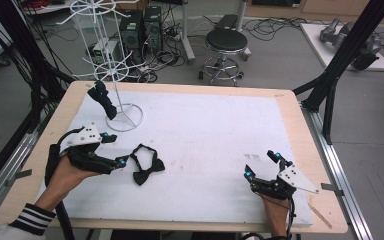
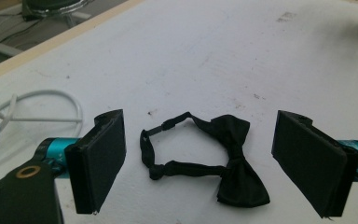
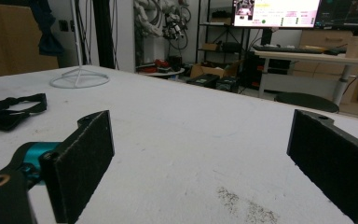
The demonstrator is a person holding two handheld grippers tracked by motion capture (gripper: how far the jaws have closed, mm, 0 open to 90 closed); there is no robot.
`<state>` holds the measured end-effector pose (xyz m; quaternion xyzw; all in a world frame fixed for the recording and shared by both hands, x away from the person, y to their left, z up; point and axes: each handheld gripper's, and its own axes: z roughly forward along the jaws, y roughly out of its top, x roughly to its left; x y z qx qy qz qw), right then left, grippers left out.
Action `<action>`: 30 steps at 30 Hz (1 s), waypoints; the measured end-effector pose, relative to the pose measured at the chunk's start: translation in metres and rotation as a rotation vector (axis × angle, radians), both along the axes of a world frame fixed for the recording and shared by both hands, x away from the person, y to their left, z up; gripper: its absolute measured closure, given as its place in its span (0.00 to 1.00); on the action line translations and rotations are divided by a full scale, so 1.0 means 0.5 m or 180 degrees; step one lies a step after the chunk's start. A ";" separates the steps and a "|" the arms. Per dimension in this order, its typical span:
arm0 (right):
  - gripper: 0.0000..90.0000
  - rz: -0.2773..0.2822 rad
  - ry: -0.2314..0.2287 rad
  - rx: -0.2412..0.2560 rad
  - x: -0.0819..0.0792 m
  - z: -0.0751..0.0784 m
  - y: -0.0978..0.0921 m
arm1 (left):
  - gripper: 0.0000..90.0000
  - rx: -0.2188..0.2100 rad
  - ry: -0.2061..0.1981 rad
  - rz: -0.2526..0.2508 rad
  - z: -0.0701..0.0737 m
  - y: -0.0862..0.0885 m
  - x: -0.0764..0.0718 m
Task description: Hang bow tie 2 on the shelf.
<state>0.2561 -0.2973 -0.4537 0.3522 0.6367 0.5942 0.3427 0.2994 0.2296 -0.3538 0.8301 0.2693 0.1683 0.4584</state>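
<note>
A black bow tie with its strap looped lies flat on the white mat, left of centre. My left gripper is open just left of it; in the left gripper view the bow tie lies on the mat between and beyond the wide-apart jaws. A second black bow tie hangs on the white wire rack at the back left. My right gripper rests open near the front right of the mat, holding nothing. The right gripper view has the lying bow tie far left.
The rack's ring base stands on the mat's back left corner. The wooden table edge borders the mat. A small wooden stick lies at the front right edge. A stool and computers stand beyond the table.
</note>
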 end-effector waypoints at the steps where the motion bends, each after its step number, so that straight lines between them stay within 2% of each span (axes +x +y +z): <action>1: 0.07 -0.0002 0.0012 0.0006 0.000 0.000 0.000 | 0.20 0.0037 0.0008 -0.0007 0.001 -0.004 0.000; 3: 0.07 -0.0002 0.0005 0.0003 0.000 0.000 0.000 | 0.20 0.0072 0.0089 -0.0018 0.003 -0.014 0.001; 7: 0.07 -0.0002 -0.0012 -0.0005 0.000 0.000 0.000 | 0.20 0.0167 0.0149 0.0000 0.004 -0.034 0.005; 21: 0.07 0.0005 -0.0004 0.0022 -0.001 0.000 -0.002 | 0.22 0.0608 0.0504 -0.0304 -0.020 -0.100 0.032; 26: 0.07 0.0006 -0.0001 0.0024 0.000 -0.001 -0.002 | 0.22 0.0786 0.0538 -0.0337 -0.030 -0.111 0.040; 30: 0.07 0.0008 0.0002 0.0031 -0.001 -0.001 -0.002 | 0.22 0.0864 0.0602 -0.0395 -0.040 -0.122 0.044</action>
